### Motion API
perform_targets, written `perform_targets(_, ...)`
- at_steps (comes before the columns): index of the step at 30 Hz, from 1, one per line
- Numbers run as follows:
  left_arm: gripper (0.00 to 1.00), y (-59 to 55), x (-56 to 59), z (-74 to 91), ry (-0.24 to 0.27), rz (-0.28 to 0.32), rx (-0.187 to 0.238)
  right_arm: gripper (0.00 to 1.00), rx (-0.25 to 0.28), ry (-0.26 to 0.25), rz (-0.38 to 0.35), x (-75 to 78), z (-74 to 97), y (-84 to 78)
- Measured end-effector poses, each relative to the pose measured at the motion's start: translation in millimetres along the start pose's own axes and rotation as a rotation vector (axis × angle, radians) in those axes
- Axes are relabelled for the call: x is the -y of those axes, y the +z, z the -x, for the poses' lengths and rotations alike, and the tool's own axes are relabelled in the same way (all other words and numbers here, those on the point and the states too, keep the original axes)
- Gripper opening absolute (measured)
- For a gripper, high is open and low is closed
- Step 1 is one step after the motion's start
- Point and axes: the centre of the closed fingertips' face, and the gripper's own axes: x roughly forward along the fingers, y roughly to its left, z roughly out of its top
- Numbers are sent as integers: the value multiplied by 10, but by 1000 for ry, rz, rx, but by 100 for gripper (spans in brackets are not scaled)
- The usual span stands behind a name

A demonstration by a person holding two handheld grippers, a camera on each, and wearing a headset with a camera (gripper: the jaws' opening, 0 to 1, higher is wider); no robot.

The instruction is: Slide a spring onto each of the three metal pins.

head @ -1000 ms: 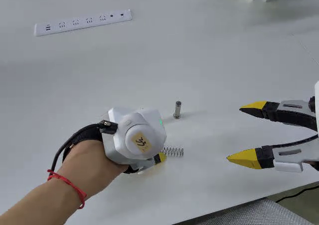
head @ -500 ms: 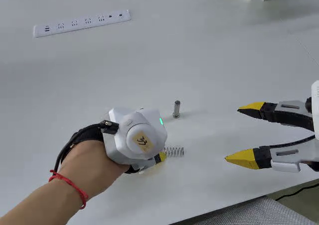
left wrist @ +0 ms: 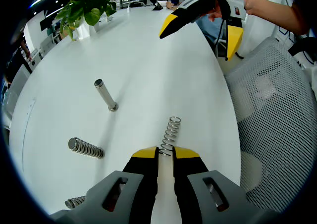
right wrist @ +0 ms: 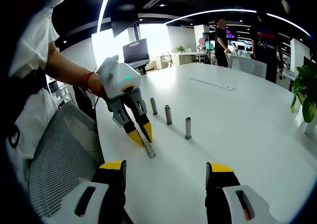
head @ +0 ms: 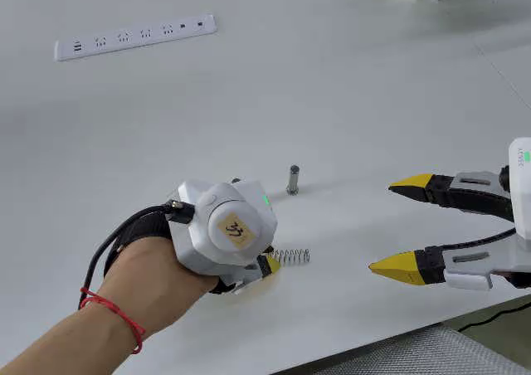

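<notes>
Item: thin coiled steel spring (left wrist: pixel 171 131), flat near white counter's (head: pixel 348 85) front edge, one end clamped in left claw (left wrist: pixel 167 152); right claw (head: pixel 380 227) apart, edged nearer since; short bare steel pin (head: pixel 293 179), last awaiting spring.

Head view steeply down on the table (head: pixel 332 76), left gripper view low along it toward the right hand-held gripper (left wrist: pixel 196 45), right gripper view facing back, all sharing the spring (head: pixel 292 256) and bare pin (head: pixel 293 179).
</notes>
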Motion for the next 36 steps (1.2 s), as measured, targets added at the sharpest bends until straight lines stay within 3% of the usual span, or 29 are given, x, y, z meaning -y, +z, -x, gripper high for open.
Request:
perform_targets(11,7,-14,33,19,0,3,7,63,-1,19,-2,-67,-65,-1)
perform_targets(21,8,-37,70,2,1,-138,-35,63,0,14,-6,-59,-66,3)
perform_targets(25,8,-32,68,1,2,-140,-35,63,2,13,-8,-59,-65,0)
perform_targets(36,8,-17,91,-7,3,-245,-60,62,6,4,-14,-45,-52,-7)
